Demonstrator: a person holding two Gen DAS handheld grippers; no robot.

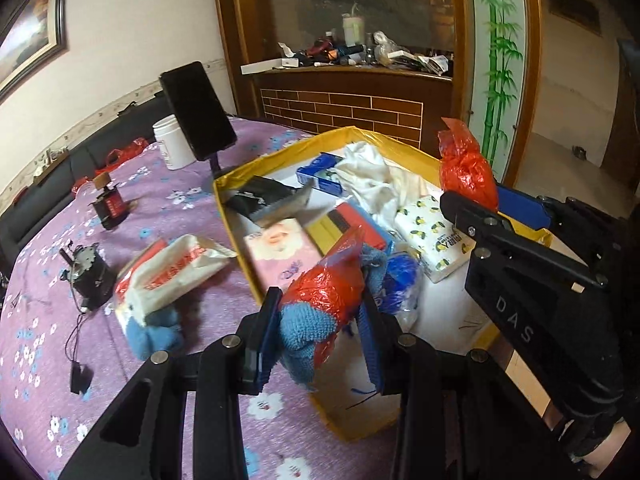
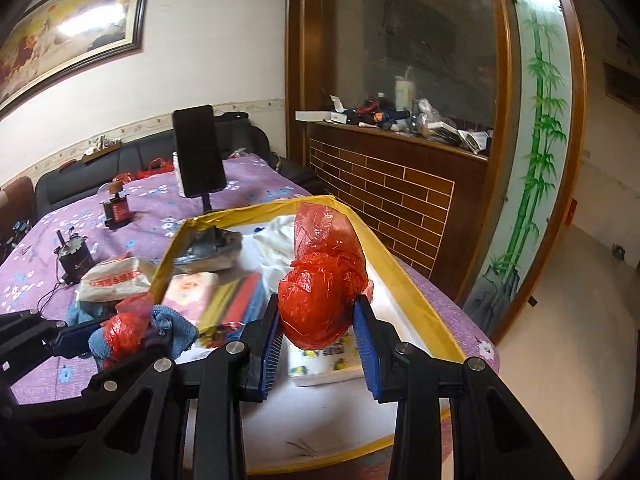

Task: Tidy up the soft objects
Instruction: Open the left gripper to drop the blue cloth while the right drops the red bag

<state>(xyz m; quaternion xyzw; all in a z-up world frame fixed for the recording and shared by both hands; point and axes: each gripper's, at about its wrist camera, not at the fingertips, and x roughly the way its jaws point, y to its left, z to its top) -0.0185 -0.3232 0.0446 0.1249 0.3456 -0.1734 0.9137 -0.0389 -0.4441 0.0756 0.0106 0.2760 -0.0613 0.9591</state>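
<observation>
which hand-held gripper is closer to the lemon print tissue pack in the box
Right. The right hand-held gripper, holding a red bag, hangs directly over the lemon tissue pack. The left hand-held gripper sits off to the side, near the box edge.

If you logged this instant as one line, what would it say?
left tool: shut on blue towel with red plastic | right tool: shut on crumpled red plastic bag | both over yellow-rimmed box

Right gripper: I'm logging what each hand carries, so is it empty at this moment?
No, the right gripper is shut on a crumpled red plastic bag, held above the yellow-rimmed box.
</observation>
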